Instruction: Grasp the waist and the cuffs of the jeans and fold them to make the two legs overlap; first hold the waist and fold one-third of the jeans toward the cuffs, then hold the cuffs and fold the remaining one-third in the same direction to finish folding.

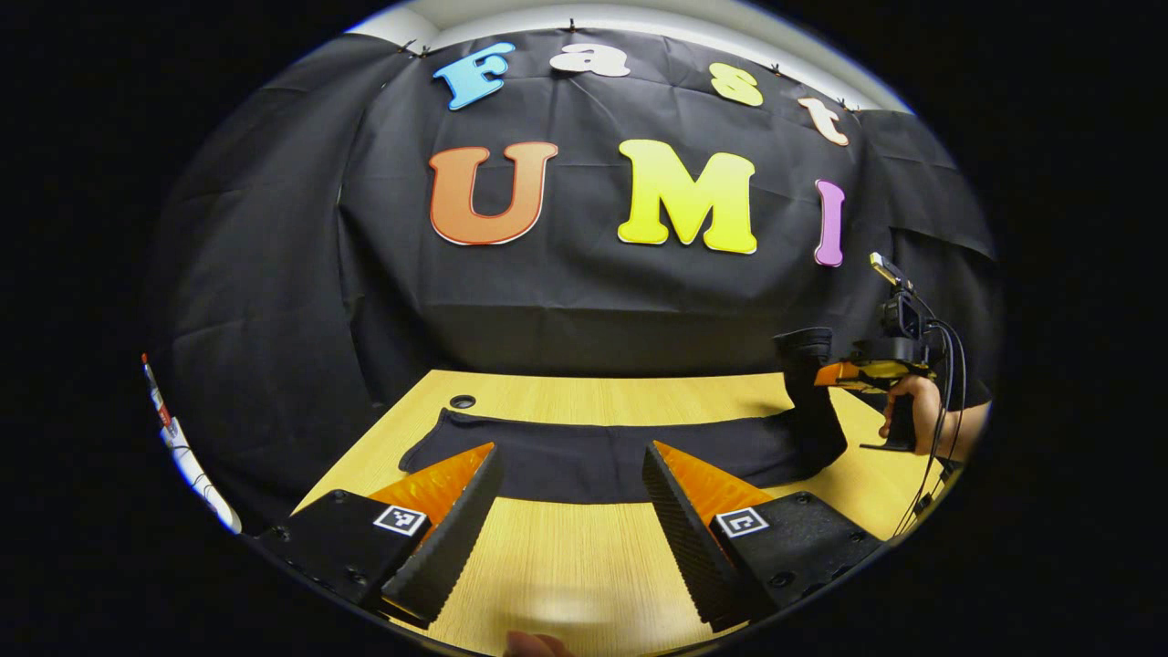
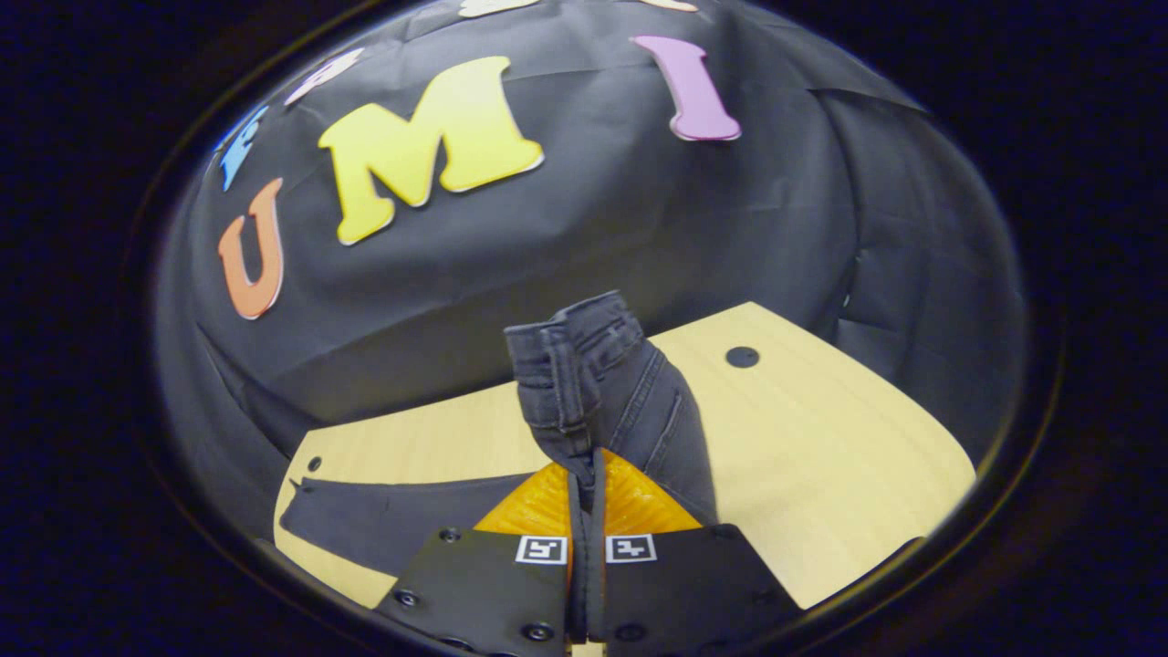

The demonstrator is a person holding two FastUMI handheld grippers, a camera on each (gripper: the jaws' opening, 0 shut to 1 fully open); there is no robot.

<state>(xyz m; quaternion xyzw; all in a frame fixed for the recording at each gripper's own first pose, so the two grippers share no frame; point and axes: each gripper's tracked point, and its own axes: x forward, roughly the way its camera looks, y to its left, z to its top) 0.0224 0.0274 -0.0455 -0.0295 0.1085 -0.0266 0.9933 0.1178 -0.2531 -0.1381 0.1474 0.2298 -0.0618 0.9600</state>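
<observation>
Dark jeans [image 1: 602,452] lie stretched across the wooden table [image 1: 566,566], legs overlapped, cuffs at the left end. My left gripper [image 1: 570,474] is open just in front of the jeans' near edge, with nothing between its fingers. At the right end, the right gripper [image 1: 826,370] holds the waist [image 1: 808,365] lifted off the table, a hand behind it. In the right gripper view, my right gripper [image 2: 586,470] is shut on the waist [image 2: 584,365], which stands up above the fingers, while the legs [image 2: 383,520] trail flat to the left.
A round cable hole [image 1: 463,401] sits in the table near the cuffs, and another hole [image 2: 742,357] shows beyond the waist. Black cloth walls close off the back and sides. Cables hang from the right gripper's handle [image 1: 940,401].
</observation>
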